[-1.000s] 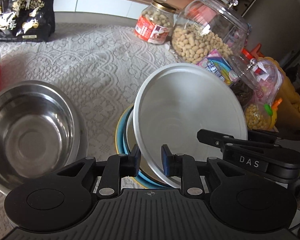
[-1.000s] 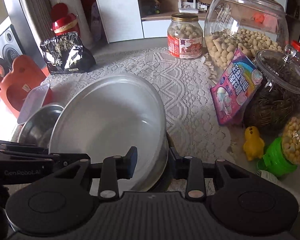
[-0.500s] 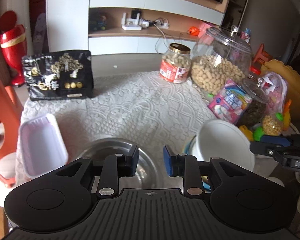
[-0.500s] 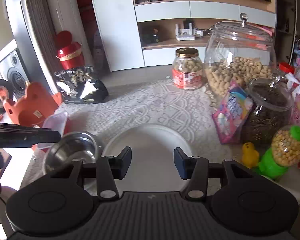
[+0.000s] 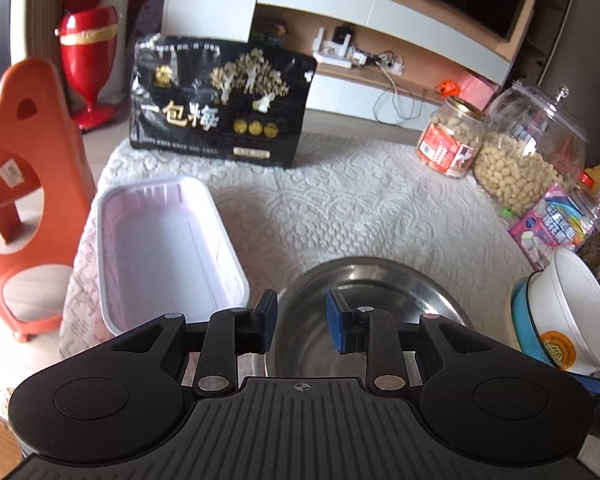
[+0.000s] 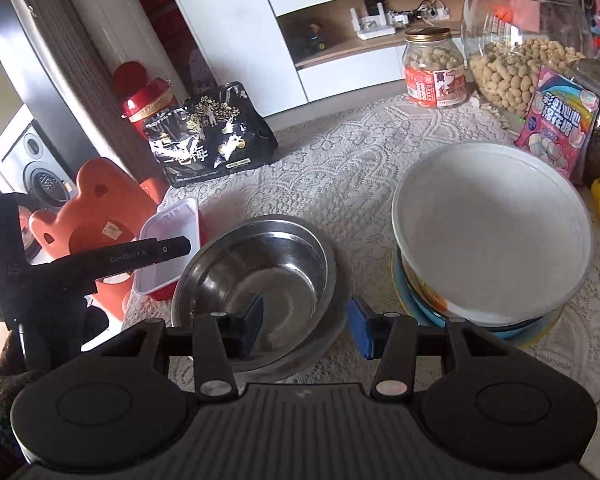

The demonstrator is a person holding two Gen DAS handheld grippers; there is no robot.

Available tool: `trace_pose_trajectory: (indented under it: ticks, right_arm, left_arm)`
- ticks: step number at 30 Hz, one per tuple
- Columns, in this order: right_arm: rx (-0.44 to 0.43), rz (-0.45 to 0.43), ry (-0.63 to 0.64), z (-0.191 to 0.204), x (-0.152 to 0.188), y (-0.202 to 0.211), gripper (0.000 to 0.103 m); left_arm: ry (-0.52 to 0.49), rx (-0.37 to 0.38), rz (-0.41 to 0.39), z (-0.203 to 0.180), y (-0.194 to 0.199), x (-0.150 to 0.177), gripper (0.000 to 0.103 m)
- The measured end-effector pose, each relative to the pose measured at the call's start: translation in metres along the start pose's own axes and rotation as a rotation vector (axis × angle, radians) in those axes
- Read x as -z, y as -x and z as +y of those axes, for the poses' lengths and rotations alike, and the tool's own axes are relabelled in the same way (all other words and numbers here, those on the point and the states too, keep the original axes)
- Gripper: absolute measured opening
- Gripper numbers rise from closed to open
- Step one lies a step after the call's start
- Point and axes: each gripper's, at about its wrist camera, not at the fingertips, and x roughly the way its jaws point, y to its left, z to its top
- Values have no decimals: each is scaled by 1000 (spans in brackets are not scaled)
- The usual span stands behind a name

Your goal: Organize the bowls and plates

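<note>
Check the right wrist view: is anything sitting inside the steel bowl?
No, the steel bowl shows only its bare shiny bottom, while the white bowl rests on a separate stack to its right.

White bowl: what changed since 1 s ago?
Both grippers let go of the white bowl; it now sits tilted on the blue dish stack. Left gripper and right gripper drew back, fingers open. Steel bowl stayed put.

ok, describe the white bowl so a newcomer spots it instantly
On the lace tablecloth, look right of the steel bowl, near the snack jars. The white bowl sits tilted atop a stack with a blue-rimmed dish beneath; it is the only plain white round dish.
</note>
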Motion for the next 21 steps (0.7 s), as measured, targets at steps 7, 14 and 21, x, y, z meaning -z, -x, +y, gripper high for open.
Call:
trace_pose_trajectory:
  ticks: [7,14,21]
  right_arm:
    - [31,78,-2,17,26,-38,47]
    - [63,86,-76,4,22,-56,50]
    - [27,126,-98,-1,24,-76,55]
  left_arm:
    - [-38,-84,21,-4,-8,9,30]
    - [-16,-123,90,6,-22,14,34]
    - [-3,-76,175,6,-36,24,35]
